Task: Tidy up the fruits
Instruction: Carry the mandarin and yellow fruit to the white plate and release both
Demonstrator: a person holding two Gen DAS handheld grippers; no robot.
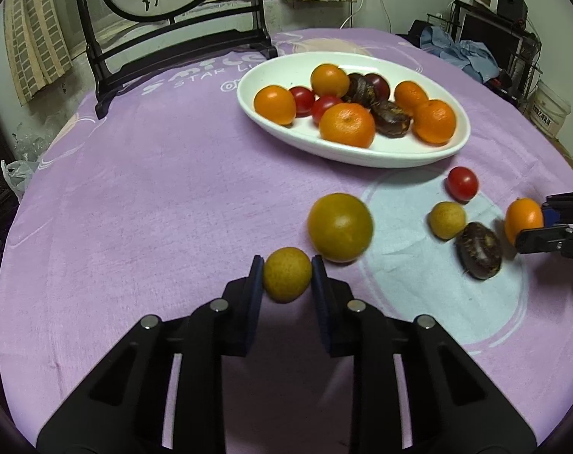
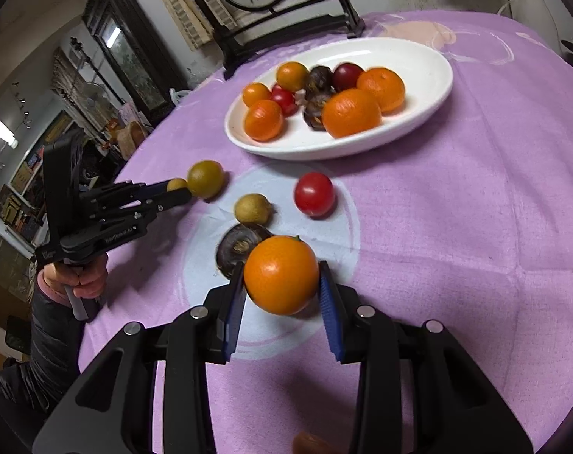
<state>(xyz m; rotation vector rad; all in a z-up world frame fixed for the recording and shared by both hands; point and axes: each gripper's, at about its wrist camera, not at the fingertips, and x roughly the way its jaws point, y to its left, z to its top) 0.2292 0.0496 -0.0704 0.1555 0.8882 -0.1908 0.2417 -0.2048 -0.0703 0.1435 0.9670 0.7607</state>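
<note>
Left gripper (image 1: 287, 278) tight around small yellow-green fruit (image 1: 287, 274), above tablecloth (image 1: 135, 189).

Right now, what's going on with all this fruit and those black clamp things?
A person is gathering loose fruit into the white dish. The left gripper is shut on a small yellow fruit; the right gripper is shut on an orange. A tomato and a few other pieces lie loose on the purple cloth.

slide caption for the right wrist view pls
Right claw grips an orange short of the fruit plate.
</note>
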